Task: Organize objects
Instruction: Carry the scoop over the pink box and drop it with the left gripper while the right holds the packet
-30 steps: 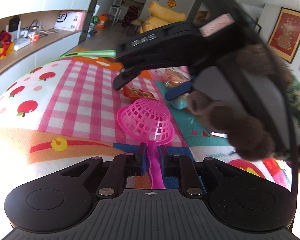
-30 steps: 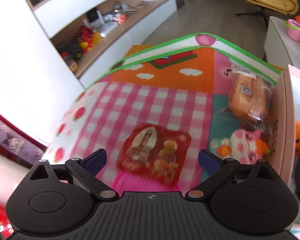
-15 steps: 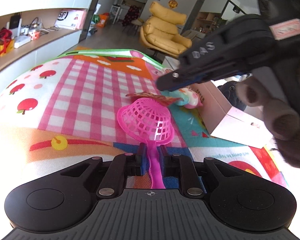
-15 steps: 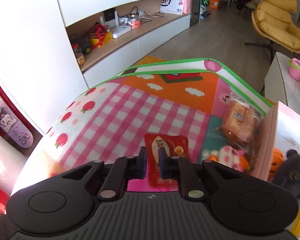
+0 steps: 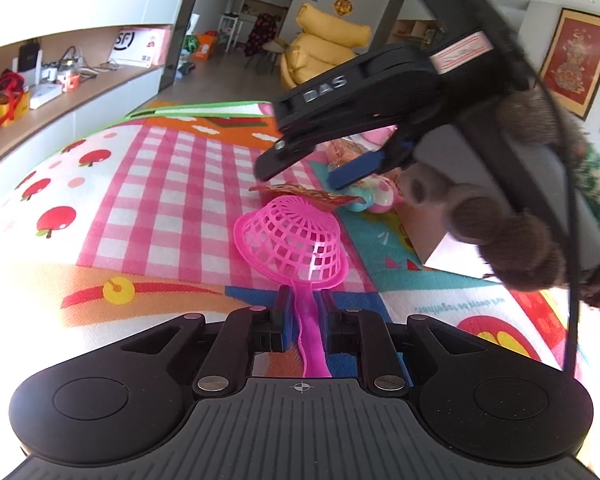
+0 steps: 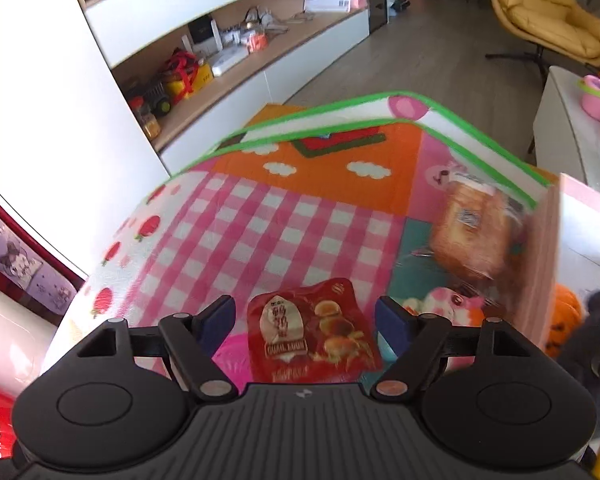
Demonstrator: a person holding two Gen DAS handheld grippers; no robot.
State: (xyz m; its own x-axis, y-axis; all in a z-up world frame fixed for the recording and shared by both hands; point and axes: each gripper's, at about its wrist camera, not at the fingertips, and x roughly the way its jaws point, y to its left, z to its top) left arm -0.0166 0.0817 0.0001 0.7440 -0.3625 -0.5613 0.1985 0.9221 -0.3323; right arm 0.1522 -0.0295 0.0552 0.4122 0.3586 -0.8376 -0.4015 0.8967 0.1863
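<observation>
- Left gripper (image 5: pixel 303 312): its fingers are clenched on the handle of the pink plastic strainer (image 5: pixel 296 240), which points away toward 12 o'clock with its mesh bowl mouth-up over the patterned play mat (image 5: pixel 172 184).
- The red quail-egg snack packet (image 6: pixel 314 334) lies flat across the strainer's rim, at the bowl's 12 o'clock edge as the left wrist view shows it (image 5: pixel 304 197); its long axis runs roughly along the handle line.
- Right gripper (image 6: pixel 306 320): its fingers have just been opening and now stand released on either side of the packet, which sits between them, no pad pressing it. This hand is the nearer one to the packet.
- At 3 o'clock of the packet sit a pig-faced toy (image 6: pixel 448 304) and a wrapped bread (image 6: pixel 474 228), beside the pink box (image 6: pixel 548 264).
- Judgement: the packet looks delivered; the right hand's next move is likely toward those items.
</observation>
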